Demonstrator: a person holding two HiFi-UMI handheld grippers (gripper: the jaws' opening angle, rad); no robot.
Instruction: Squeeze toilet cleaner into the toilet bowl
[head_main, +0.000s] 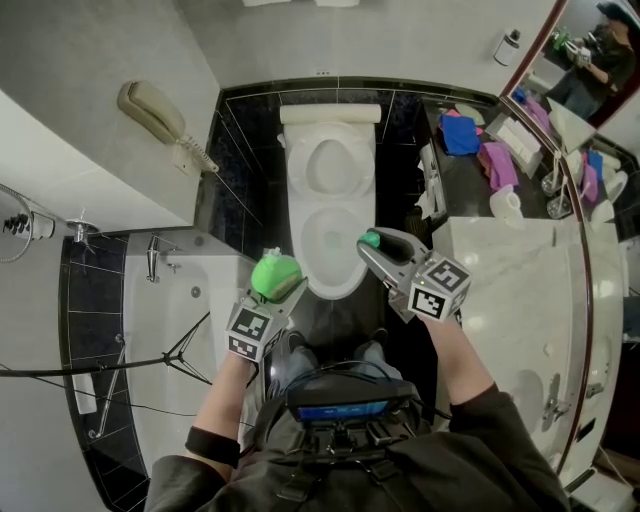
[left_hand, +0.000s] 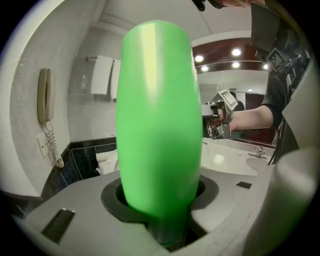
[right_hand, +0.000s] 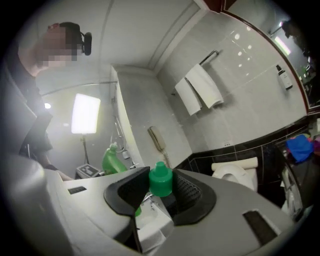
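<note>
Green cleaner bottle (head_main: 276, 276) stands upright, neck up, pinched in left tongs (left_hand: 161, 220); right tongs (right_hand: 161, 194) pinch its cap (right_hand: 160, 181).

bottle (left_hand: 157, 115) base: hidden in left claw (head_main: 276, 292) | cap (right_hand: 161, 180) underside: hidden in right claw (head_main: 378, 245)

Bright green bottle (left_hand: 157, 125); darker green cap (right_hand: 160, 180); white toilet (head_main: 301, 235).

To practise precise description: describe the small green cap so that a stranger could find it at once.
Start at the white toilet mid-room. By the bowl's right rim is the right gripper, clamping the cap. It is small and darker green, unlike the big bright-green bottle opposite.
</note>
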